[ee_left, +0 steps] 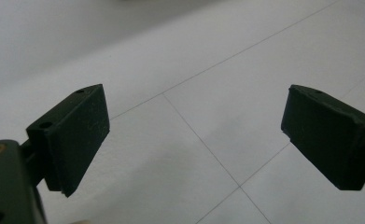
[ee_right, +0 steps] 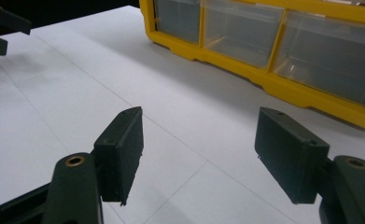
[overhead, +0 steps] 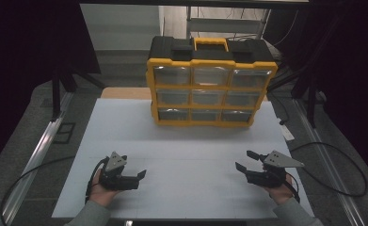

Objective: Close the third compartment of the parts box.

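The left black two-jaw gripper (overhead: 135, 178) and the right black two-jaw gripper (overhead: 247, 161) each carry a grey three-cornered plate on top, and a thin black cable trails from each toward the table's edge. In the gripper views every jaw ends in a flat, matte black rectangular pad with 2 small round holes along its upper edge. Brass-coloured round fasteners sit at the jaw mounts. The person wears grey-green long sleeves (overhead: 86, 215).
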